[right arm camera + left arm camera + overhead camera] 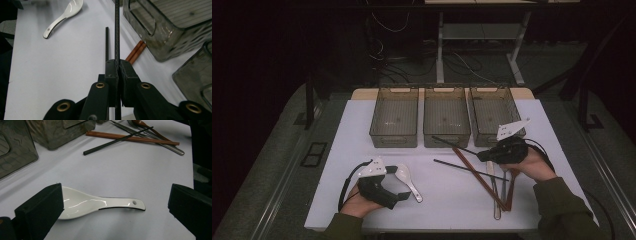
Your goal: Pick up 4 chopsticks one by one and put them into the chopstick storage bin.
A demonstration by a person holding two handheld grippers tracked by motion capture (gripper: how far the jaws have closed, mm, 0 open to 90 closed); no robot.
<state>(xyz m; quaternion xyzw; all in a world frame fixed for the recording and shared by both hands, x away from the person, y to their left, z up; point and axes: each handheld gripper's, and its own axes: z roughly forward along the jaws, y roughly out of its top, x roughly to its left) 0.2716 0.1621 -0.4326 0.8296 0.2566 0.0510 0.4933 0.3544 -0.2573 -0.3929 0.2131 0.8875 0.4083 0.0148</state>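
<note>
Tongs on the right [118,72] are pinching a thin black chopstick [117,30]; left tongs [115,202] are gaping wide around a glossy white ceramic spoon [100,205], lower centre.

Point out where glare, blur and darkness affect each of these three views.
High view: the room beyond the white table is almost black. Left gripper view: bright glare streaks on the white spoon; the near jaws are soft. Right gripper view: the top left corner is smeared, and the black chopstick in the right gripper is sharp.

Three grey bins [446,122] in a row — brown chopsticks [479,177] lying nearby
</note>
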